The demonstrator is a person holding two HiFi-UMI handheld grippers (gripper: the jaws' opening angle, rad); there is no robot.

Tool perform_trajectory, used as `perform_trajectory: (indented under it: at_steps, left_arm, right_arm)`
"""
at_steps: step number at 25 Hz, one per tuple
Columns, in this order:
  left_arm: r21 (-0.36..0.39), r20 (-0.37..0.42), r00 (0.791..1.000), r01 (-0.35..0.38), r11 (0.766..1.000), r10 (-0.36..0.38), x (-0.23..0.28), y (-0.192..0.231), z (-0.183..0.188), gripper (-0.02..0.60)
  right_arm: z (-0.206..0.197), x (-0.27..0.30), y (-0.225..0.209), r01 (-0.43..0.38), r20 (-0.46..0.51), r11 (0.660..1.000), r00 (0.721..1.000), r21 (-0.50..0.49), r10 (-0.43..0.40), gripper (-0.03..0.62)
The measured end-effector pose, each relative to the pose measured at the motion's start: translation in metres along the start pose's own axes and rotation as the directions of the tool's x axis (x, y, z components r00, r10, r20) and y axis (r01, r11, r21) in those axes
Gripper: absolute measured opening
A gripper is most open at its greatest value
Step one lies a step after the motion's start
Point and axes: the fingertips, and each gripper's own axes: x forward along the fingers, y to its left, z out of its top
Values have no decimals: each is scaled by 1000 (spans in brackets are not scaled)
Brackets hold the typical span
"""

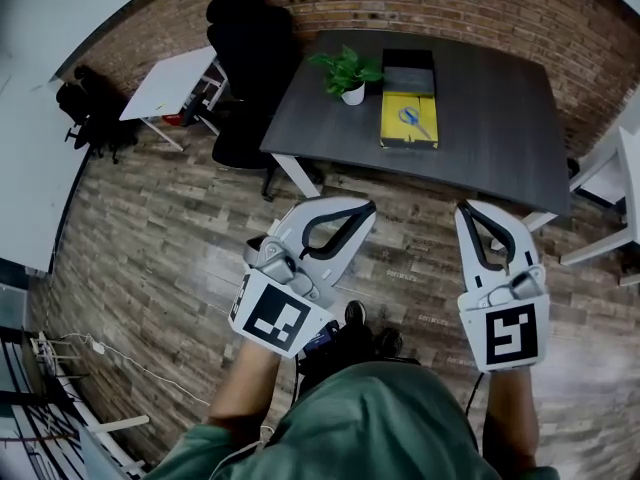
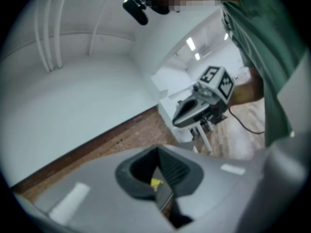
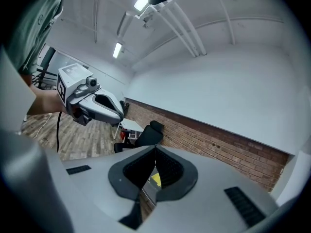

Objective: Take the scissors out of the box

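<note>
1. Head view: the left hand-held gripper [image 1: 370, 207] and the right hand-held gripper [image 1: 464, 209] sit close to the body. Both have their jaws pressed together on nothing. I judge this a carrying pose, as nothing is within reach.
2. Bare floor [image 1: 170, 228] lies between them and the bench [image 1: 490, 118].
3. On the bench, the scissors [image 1: 412, 118] lie flat in the open yellow box [image 1: 394, 134], just beside a plant [image 1: 347, 72]. They are well apart from both grippers, so the approach likely comes first.
</note>
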Motion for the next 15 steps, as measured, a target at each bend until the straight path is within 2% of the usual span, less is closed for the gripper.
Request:
perform_trajectory:
  at_steps: [5, 15]
  left_arm:
    - [-6, 23, 1000, 15, 1000, -15, 17, 9, -10, 0]
    - [-12, 79, 995, 70, 998, -68, 58, 45, -27, 0]
  right_arm:
    - [-6, 12, -7, 11, -8, 999, 1000, -33, -11, 6]
    - [-12, 49, -39, 71, -57, 997, 996, -23, -73, 6]
